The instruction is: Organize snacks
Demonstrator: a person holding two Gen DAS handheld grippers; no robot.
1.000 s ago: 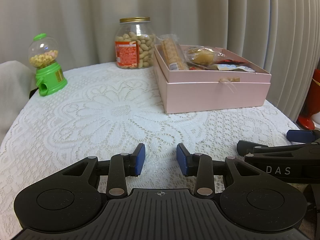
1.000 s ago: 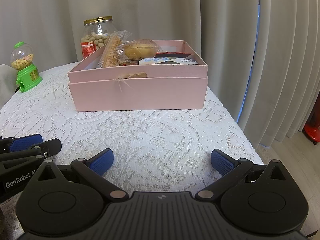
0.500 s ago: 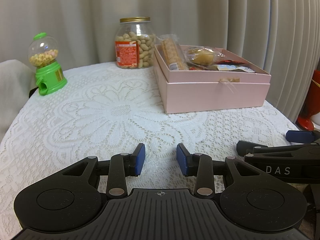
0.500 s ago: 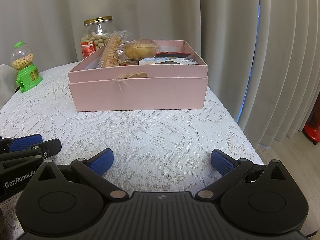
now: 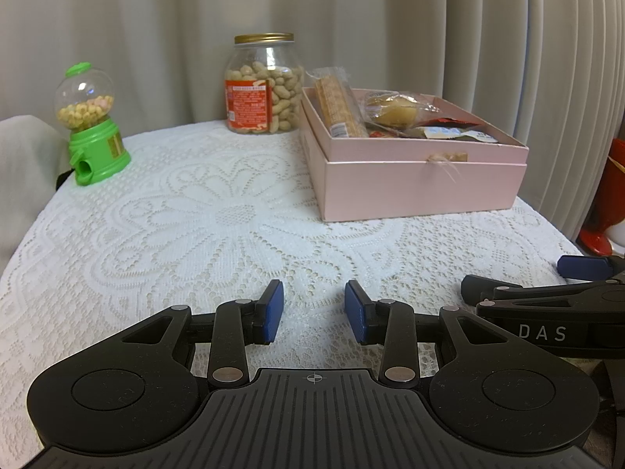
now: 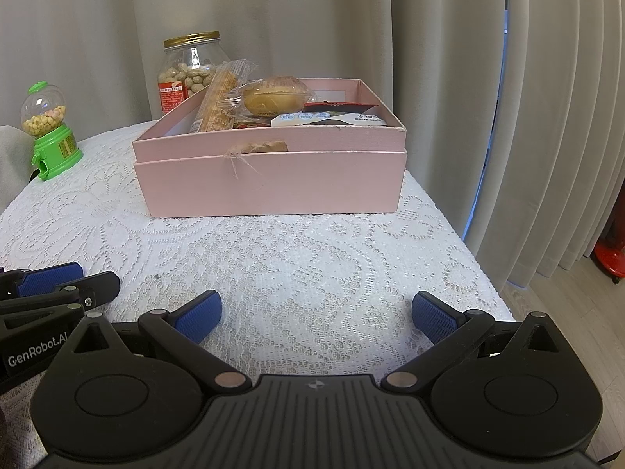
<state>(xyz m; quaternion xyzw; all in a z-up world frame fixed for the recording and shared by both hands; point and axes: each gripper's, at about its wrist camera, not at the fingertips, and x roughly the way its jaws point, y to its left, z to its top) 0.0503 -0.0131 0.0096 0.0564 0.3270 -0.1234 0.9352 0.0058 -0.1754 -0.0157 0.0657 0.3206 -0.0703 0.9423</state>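
The open pink cardboard box [image 6: 269, 179] of wrapped snacks lies straight ahead of the right hand-held gripper [image 6: 316, 314], its long side facing it. That gripper gapes wide and empty; the left hand-held gripper [image 5: 314, 310], narrower and empty, sits farther off, with the box ahead to its right

tablecloth [image 5: 195, 211]: white lace, rough | box [image 6: 273, 179]: matt pink card | jar [image 5: 263, 86]: clear, glossy

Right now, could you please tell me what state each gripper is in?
Left gripper: partly open, holding nothing.
Right gripper: wide open, holding nothing.
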